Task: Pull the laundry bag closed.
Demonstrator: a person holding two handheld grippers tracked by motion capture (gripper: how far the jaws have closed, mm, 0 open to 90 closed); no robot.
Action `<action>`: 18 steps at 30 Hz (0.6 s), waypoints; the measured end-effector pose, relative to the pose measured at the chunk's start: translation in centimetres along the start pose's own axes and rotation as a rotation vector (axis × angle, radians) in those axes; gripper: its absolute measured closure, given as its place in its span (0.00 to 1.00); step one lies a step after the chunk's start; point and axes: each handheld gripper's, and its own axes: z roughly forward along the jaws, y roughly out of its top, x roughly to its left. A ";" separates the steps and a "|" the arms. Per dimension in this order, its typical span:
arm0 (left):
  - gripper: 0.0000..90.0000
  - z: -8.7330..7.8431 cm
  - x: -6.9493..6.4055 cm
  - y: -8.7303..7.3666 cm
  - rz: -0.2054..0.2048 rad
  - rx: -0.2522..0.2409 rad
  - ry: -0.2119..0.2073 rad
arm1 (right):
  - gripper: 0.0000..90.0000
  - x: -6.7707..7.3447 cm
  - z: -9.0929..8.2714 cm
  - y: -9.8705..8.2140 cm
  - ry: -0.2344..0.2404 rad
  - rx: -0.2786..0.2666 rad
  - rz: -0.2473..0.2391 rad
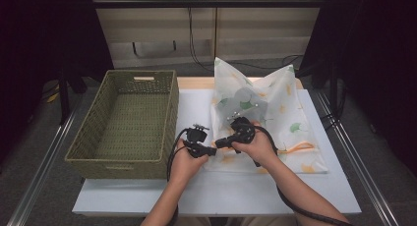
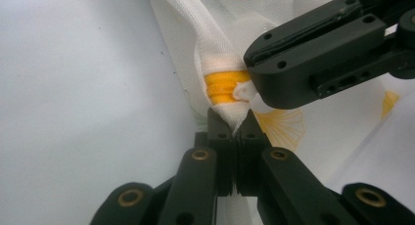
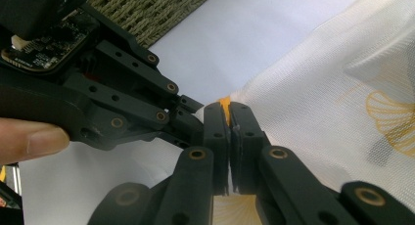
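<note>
Item: white leaf-print mesh bag (image 1: 268,113), centre-right of the high view, beside wicker basket (image 1: 128,120). We note left gripper (image 2: 234,122) pinching its hem by the orange cord (image 2: 224,87); right gripper (image 3: 229,118) clamped there too.

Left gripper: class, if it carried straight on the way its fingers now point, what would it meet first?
The left gripper, shut on the white bag, points at the bag's yellow cord; just beyond, probably the right gripper, though depth is unclear.
</note>
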 end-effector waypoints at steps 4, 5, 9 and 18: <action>0.98 -0.1 0.1 0.0 0.000 0.003 -0.002 | 0.96 -0.1 0.2 -0.1 0.005 0.016 0.000; 0.98 -0.1 0.1 0.0 -0.002 0.002 -0.005 | 0.98 -0.1 0.2 -0.2 0.008 0.024 0.002; 0.98 -0.1 0.1 0.0 -0.008 -0.002 -0.016 | 1.00 0.2 0.0 -0.1 0.009 0.033 -0.017; 0.98 -0.6 0.1 0.2 -0.029 -0.027 -0.034 | 1.00 0.0 -1.0 -0.1 0.018 0.009 -0.005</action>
